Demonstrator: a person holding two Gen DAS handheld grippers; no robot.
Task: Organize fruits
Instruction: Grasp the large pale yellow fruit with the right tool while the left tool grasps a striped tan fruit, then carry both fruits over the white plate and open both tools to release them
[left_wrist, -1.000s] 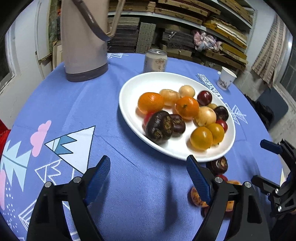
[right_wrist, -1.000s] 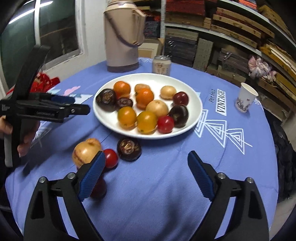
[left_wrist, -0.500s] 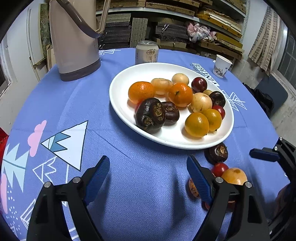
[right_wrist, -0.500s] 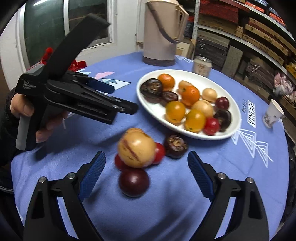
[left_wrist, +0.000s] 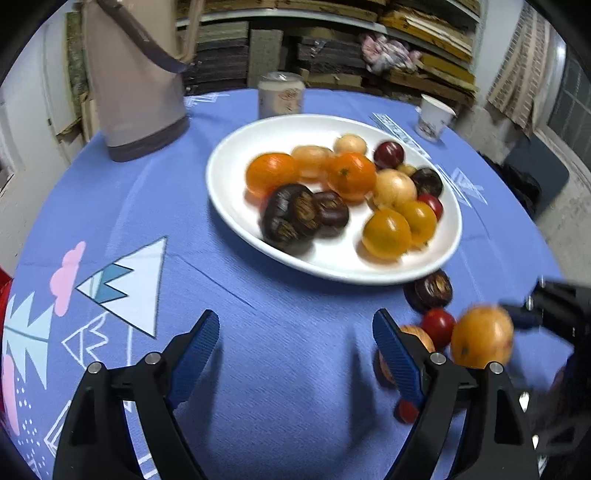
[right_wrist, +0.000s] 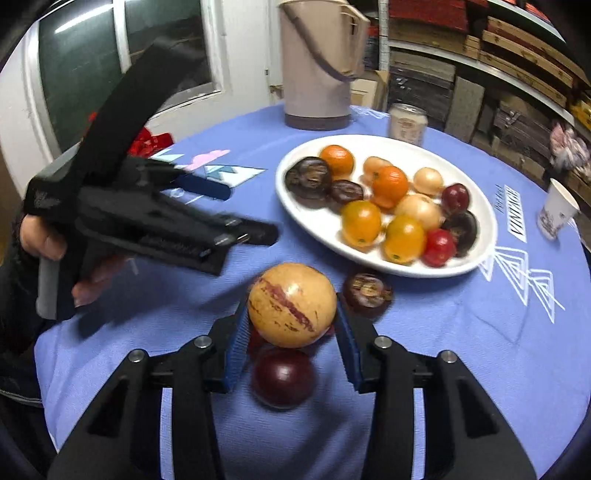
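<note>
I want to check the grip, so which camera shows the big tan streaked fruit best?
The right wrist view: the tan streaked fruit sits sharp and centred between the right gripper pads, whose jaws have just closed on it. The left wrist view shows it blurred near the edge.

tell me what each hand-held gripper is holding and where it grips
The right hand-held gripper has just closed on the tan red-streaked fruit, pads on its two sides. The left hand-held gripper holds nothing.

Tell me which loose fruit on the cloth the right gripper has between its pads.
The big yellow fruit with red streaks. The right gripper has just closed on it; the dark red plum below and the brown fruit by the plate lie free.
</note>
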